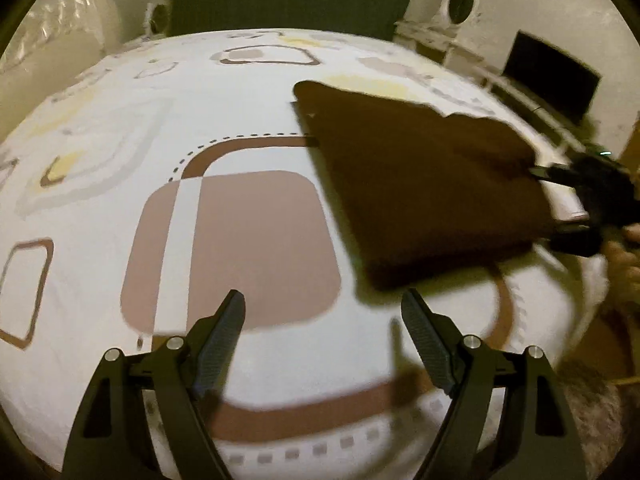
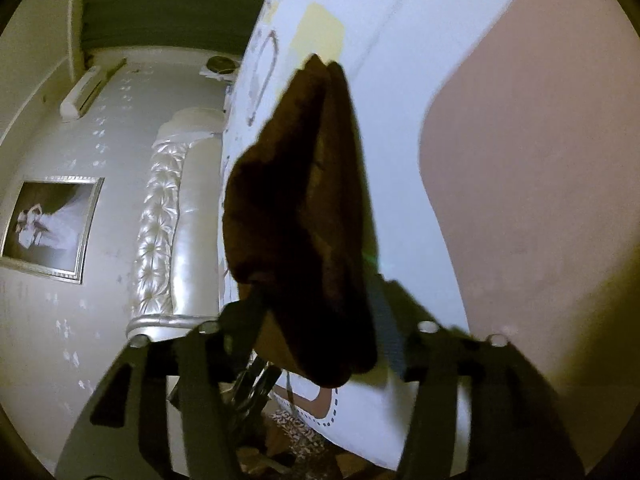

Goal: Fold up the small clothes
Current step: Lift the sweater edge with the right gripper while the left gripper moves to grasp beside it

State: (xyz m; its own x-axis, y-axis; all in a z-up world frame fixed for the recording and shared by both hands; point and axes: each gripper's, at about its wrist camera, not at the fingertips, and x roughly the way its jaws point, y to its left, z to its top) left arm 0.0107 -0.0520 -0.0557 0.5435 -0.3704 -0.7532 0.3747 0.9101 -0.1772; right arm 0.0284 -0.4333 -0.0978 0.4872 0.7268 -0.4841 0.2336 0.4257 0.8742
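Cloth (image 1: 420,184), brown and folded, lay on the bed (image 1: 120,128) between my right tool's (image 1: 560,204) parted fingers; my left tool (image 1: 324,340) gaped empty.

A folded dark brown cloth (image 2: 304,216) lies between the parted fingers of the right gripper (image 2: 316,300), over a white patterned bedsheet (image 2: 400,100). A tufted headboard (image 2: 160,216) and framed picture (image 2: 52,228) stand left.
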